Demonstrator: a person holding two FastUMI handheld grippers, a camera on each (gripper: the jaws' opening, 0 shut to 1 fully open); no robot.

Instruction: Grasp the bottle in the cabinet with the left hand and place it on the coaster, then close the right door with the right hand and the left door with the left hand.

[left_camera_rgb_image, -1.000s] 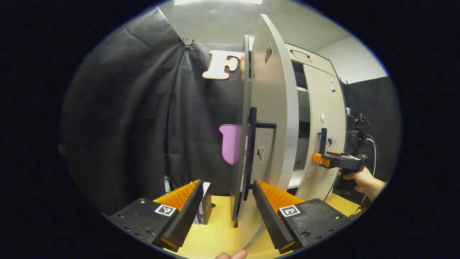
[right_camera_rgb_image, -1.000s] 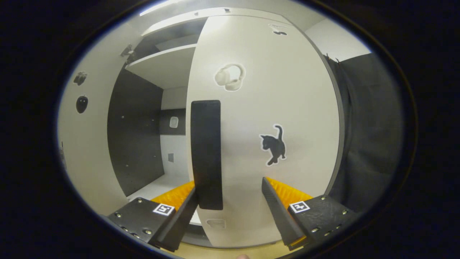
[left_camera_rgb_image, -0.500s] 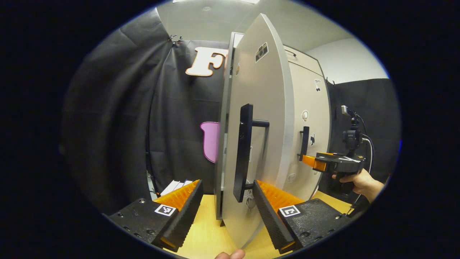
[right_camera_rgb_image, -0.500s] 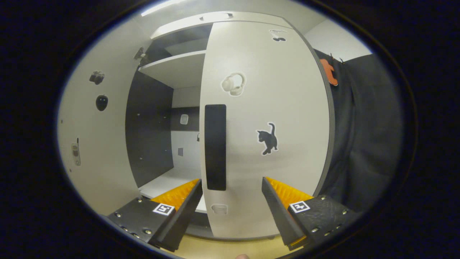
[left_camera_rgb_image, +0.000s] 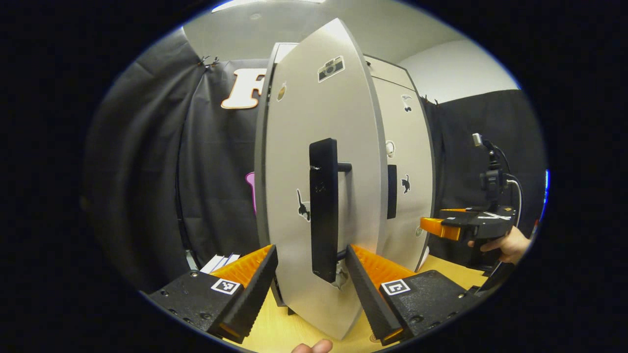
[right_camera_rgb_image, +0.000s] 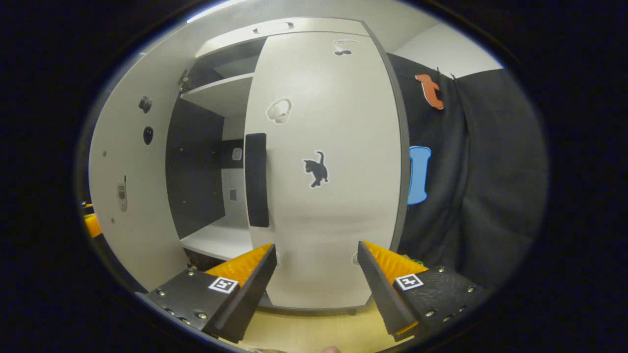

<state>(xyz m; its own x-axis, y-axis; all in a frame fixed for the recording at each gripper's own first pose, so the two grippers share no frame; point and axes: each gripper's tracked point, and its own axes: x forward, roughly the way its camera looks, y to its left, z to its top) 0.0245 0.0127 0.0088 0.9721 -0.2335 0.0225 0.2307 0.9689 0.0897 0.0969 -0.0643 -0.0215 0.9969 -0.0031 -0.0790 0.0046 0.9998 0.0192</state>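
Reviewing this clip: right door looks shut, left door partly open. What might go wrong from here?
1. The left gripper is open with the left door's black bar handle between its fingers; as the grey left cabinet door swings, a finger may snag the handle.
2. The right gripper hovers near the white right cabinet door; it may bump it.

Light wooden table (left_camera_rgb_image: 299,326) bore the grey cabinet (left_camera_rgb_image: 314,274) directly; white cards (left_camera_rgb_image: 218,262) lay beside its left base.
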